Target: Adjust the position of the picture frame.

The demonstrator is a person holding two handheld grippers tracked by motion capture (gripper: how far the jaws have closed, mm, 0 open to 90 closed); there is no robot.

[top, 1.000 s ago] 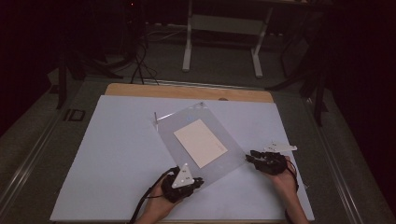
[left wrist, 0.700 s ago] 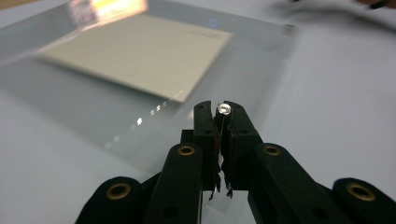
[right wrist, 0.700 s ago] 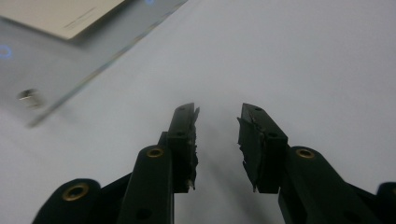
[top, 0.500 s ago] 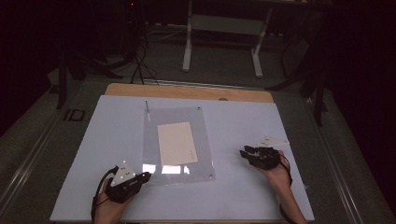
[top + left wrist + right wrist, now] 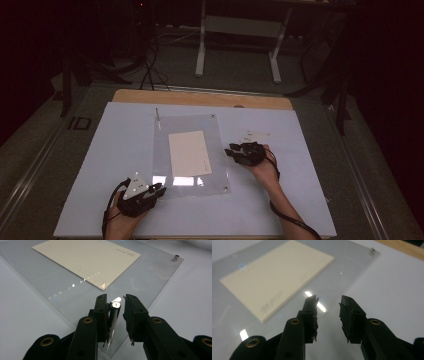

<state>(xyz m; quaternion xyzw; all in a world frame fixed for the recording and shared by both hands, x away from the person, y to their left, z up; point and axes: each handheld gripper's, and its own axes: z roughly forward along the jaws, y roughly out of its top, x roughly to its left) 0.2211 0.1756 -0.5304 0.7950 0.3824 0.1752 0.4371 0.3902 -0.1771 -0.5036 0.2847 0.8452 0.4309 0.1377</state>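
fingers of the left gripper stand apart around a small metal post at the near corner of the clear sheet on the tabletop; right gripper fingers released over the sheet, beside the cream card.

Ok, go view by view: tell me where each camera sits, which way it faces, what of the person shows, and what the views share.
High view: above the person's side, facing forward and down on the white table; both forearms, left gripper, right gripper.
Left gripper view: on the left gripper, looking along its jaws, which flank a metal standoff at the clear panel corner.
Right gripper view: on the right gripper, jaws apart over the panel.
All three share the panel and cream sheet.
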